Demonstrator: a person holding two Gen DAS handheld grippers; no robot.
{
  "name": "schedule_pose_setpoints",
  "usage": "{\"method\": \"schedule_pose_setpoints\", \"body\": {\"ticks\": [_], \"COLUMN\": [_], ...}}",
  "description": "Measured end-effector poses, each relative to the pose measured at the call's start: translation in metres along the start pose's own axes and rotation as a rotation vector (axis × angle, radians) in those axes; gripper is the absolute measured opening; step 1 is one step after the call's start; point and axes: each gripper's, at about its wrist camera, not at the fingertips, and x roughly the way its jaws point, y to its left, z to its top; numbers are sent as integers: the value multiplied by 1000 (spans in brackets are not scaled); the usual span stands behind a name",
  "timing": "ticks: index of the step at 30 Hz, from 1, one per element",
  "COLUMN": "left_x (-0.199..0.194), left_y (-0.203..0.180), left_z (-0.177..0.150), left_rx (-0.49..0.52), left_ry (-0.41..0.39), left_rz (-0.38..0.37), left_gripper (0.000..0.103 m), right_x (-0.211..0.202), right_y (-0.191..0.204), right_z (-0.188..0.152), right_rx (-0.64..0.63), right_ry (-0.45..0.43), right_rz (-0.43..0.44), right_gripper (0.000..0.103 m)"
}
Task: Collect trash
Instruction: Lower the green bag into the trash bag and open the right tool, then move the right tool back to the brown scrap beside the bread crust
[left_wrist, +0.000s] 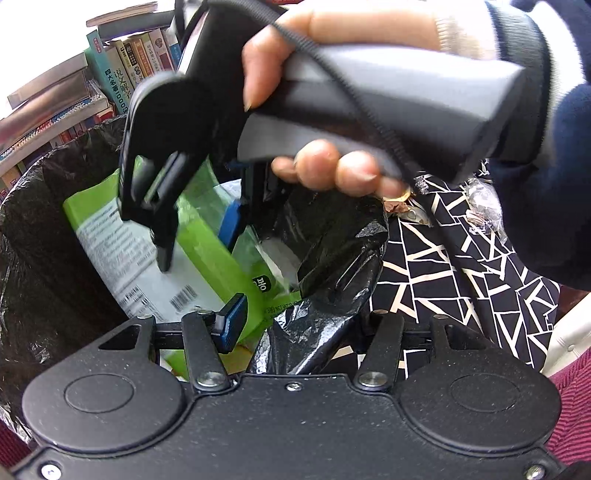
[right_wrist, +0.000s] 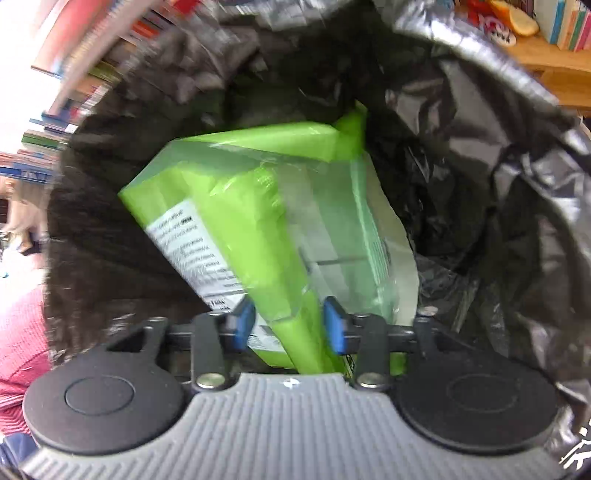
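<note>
Trash bag (right_wrist: 480, 177), black, lines a bin. Green package (right_wrist: 266, 229) sits tilted inside. Right gripper (right_wrist: 290, 326) points steeply down, fingers spread either side of it. Left gripper (left_wrist: 295, 317) pinches the bag's rim.

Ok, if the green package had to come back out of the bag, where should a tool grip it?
Probably the near end of the green package, from above through the mouth of the black bag: it leans end-up, that edge thin.
</note>
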Motion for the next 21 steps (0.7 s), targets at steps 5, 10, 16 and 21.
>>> {"method": "schedule_pose_setpoints", "body": {"ticks": [5, 10, 16, 21], "left_x": [0, 0, 1, 0], "left_y": [0, -2, -5, -6], "left_z": [0, 0, -1, -2], "left_rx": [1, 4, 7, 9], "left_ry": [-1, -3, -4, -3], "left_rz": [4, 8, 17, 21], "left_gripper": [53, 53, 53, 54], "right_x": [-33, -75, -129, -163], "right_y": [-1, -12, -32, -62], "right_z": [-23, -46, -60, -80], "right_rx": [-22, 2, 67, 155], "right_ry": [-86, -213, -423, -549], "right_rz": [30, 149, 251, 290], "right_gripper": [77, 79, 87, 90]}}
